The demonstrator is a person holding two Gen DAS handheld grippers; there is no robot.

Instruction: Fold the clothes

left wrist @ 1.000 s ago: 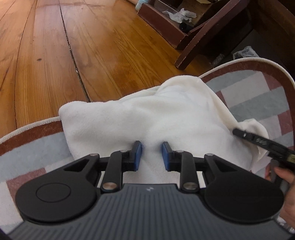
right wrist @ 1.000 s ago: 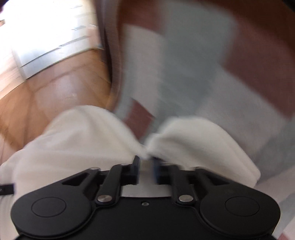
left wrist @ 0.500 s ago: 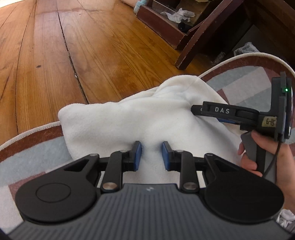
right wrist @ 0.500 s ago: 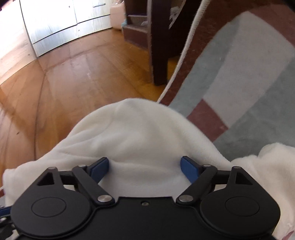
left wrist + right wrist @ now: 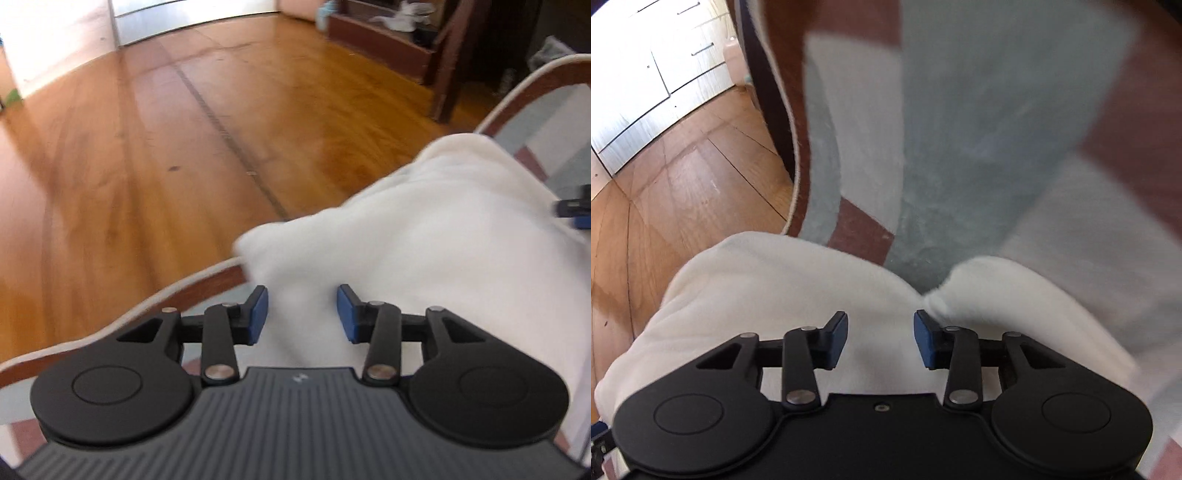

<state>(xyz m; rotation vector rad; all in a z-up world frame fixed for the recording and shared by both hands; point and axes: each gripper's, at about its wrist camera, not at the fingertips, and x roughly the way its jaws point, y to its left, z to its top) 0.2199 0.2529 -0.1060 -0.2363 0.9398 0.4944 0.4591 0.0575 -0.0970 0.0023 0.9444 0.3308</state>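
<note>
A cream fleece garment (image 5: pixel 424 229) lies bunched on a patterned rug (image 5: pixel 207 284), part of it hanging over onto the wooden floor. My left gripper (image 5: pixel 303 314) points down at its near edge; the jaws are opening, with cloth lying in the gap and the blue pads clear of it. In the right wrist view the same garment (image 5: pixel 775 280) fills the lower frame. My right gripper (image 5: pixel 881 338) is over a fold of it, jaws closing, fabric between them but not pinched. One of its fingertips (image 5: pixel 574 210) shows at the right edge of the left view.
The rug (image 5: pixel 960 129) has grey, white and brick-red blocks and a pale corded edge. Wooden floor (image 5: pixel 184 147) spreads to the left. A dark furniture leg (image 5: pixel 447 62) and a low shelf stand at the back right; white cabinets (image 5: pixel 646 74) are further off.
My left jaws have spread apart and its view has tilted up and left. My right jaws have narrowed from wide open, and that gripper has drawn back to the left view's right edge.
</note>
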